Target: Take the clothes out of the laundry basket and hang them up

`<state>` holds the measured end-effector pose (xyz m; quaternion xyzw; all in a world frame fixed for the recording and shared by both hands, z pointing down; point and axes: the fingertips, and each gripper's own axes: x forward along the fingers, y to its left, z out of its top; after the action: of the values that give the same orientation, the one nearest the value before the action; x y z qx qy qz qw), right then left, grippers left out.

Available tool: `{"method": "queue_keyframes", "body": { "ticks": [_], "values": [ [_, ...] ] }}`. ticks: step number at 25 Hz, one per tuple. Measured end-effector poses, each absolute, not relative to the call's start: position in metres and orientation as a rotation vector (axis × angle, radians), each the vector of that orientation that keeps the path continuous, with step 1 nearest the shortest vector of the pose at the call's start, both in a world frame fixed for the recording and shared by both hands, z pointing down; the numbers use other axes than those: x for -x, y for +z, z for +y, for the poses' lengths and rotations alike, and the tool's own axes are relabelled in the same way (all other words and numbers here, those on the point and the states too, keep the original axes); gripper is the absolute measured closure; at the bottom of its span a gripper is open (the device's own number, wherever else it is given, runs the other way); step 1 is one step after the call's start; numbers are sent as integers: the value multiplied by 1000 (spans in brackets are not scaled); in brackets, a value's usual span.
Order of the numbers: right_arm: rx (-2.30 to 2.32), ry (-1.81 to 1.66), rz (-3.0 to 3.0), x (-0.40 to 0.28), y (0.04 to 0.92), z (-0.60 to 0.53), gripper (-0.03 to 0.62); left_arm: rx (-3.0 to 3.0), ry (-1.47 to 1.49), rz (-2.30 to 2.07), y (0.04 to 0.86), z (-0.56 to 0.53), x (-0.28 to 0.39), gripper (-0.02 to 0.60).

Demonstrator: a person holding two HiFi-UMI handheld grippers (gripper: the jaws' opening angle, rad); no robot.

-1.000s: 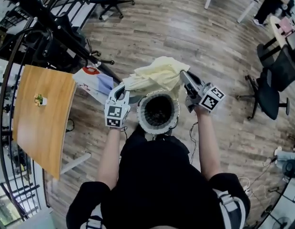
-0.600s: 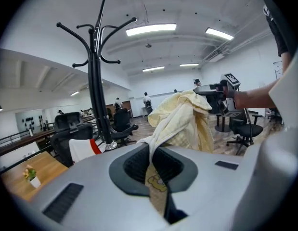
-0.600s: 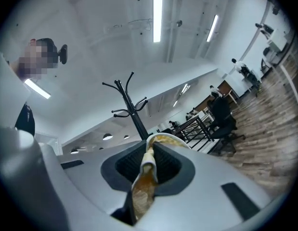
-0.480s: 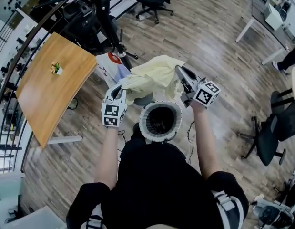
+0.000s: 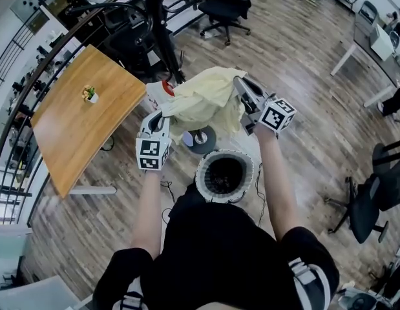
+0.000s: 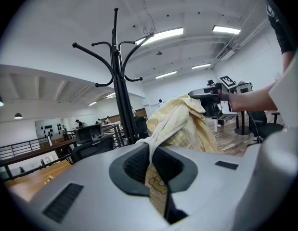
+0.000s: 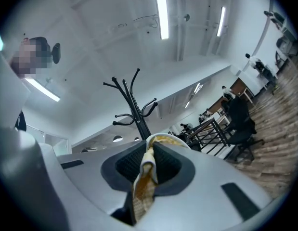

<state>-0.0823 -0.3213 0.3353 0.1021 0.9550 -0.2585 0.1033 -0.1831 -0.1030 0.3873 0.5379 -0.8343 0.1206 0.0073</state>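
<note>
Holding a yellow garment (image 5: 203, 102) up between outstretched arms, left hand-held gripper (image 5: 161, 116) and right hand-held gripper (image 5: 239, 84) each clamped on its edge

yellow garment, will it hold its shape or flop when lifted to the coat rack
Probably floppy: the yellow garment sags in folds between the left hand-held gripper and right hand-held gripper. Likely light, since two small pinched edges carry it all. It should drape over a coat rack hook, perhaps unevenly.
</note>
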Motion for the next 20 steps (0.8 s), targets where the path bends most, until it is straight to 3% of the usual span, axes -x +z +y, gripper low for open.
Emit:
{"method": "queue_keyframes", "body": {
  "ticks": [11,20],
  "values": [
    [-280,-689,2780,145,295,-355,542,-1708,299,-2685,350,-136,247,551],
    [-188,-811,2943,188,389,-372,542,-1640,342,-2582,411,-148,284,551]
  ]
}}
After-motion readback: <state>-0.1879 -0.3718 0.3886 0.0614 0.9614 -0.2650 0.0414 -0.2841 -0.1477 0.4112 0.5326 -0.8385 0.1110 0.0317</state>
